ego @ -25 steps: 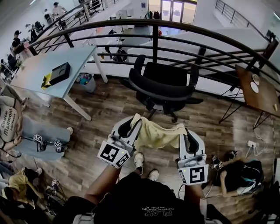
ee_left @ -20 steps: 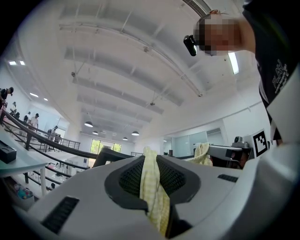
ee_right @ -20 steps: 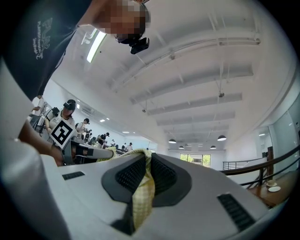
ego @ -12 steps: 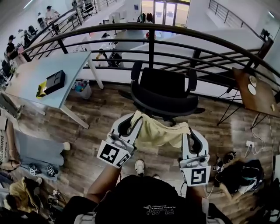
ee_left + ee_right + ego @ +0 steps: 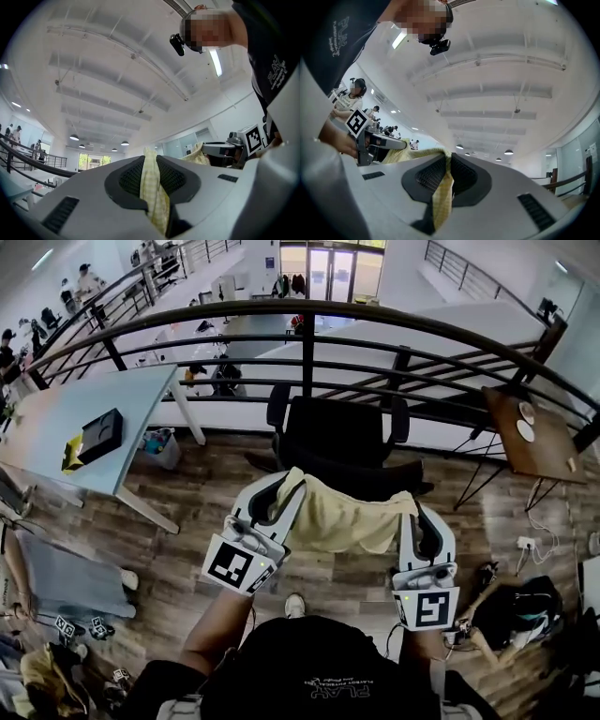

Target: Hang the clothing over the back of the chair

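i hold the cloth (image 5: 347, 521) stretched between both tongs: left tongs (image 5: 278, 498) and right tongs (image 5: 419, 521) are each clamped on a top corner, likely to spread it flat for draping. it hangs on my side of the chair (image 5: 342, 427), not yet on its back. shirt print unreadable; only square markers show.

Office chair (image 5: 342, 432) directly ahead, railing (image 5: 309, 306) close behind it, open floor (image 5: 206, 474) either side

A pale yellow cloth garment (image 5: 347, 521) hangs stretched between the left gripper (image 5: 281, 486) and the right gripper (image 5: 417, 517), the jaws of each clamped on an upper corner. Just beyond it, a black swivel office chair (image 5: 342, 432) stands on the wood-plank floor (image 5: 216, 484), before a curved black metal railing (image 5: 309, 343).
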{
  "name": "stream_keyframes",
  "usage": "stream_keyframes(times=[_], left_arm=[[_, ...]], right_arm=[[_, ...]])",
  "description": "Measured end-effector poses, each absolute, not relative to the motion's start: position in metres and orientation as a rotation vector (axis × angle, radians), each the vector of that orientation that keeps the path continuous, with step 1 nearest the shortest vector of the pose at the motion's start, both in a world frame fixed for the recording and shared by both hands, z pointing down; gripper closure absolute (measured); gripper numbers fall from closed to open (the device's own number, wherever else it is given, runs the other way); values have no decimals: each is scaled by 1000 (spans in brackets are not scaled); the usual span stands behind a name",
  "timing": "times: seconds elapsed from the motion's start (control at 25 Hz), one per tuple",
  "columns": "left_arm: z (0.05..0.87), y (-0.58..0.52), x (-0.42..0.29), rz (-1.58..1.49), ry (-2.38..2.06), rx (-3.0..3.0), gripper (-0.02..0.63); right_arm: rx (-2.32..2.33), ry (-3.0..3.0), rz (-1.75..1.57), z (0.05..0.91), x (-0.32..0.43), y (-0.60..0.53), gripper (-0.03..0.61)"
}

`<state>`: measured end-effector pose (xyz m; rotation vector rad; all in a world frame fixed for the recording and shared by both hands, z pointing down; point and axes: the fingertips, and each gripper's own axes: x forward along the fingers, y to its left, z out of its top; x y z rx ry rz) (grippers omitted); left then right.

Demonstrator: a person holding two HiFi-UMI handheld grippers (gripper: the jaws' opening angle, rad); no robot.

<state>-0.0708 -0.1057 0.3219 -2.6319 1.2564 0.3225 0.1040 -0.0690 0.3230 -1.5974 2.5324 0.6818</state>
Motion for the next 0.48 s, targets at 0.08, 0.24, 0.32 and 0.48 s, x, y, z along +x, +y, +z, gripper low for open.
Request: stream_keyframes(times=[0.08,0.24,0.32,0.48], left_arm=[[317,-111,-70,321,1221,-2630,534],[309,-122,-70,300,1163,-2644,534],[307,-126,-71,284,1132,-2650,534],[302,-136,-67,248,1072,-2668,534]], right_arm=[[-1621,2515,700,319,104,-73,537],[-1639,2484,732,309,102,-77,537],[-1640,2473,763,304,99,-77,537],[-1662,2457,824,296,100,-85,537]])
